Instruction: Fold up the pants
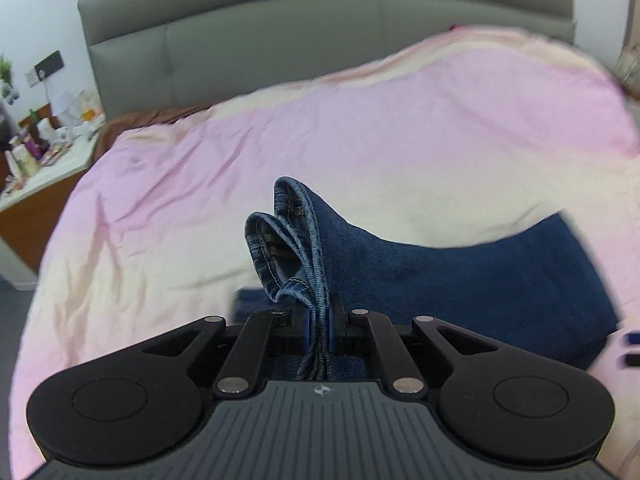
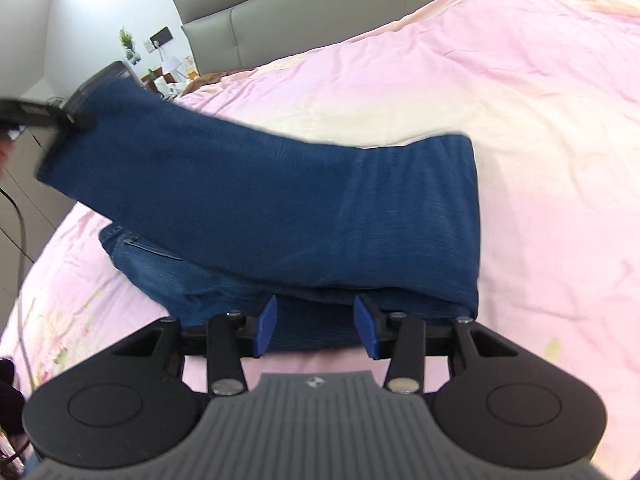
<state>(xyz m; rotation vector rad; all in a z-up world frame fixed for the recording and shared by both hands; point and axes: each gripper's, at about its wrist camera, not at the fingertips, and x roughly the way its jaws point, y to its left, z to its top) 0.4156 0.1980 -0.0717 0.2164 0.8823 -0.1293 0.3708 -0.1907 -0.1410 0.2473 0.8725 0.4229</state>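
Observation:
Dark blue denim pants (image 2: 304,208) lie folded on the pink bedcover (image 2: 540,120). My left gripper (image 1: 318,330) is shut on the leg hems (image 1: 292,240), holding that end lifted above the lower layer. It also shows in the right wrist view (image 2: 60,118) at the far left, with the raised leg end in it. My right gripper (image 2: 316,330) is open, its blue pads (image 2: 266,330) just at the near edge of the folded stack, holding nothing. The pants' folded edge (image 2: 474,216) lies on the right.
A grey padded headboard (image 1: 320,40) stands at the back. A cluttered bedside table (image 1: 44,148) with bottles sits at the left. The bedcover (image 1: 400,140) stretches wide behind and to the right of the pants. A dark cable (image 2: 20,240) hangs at the left.

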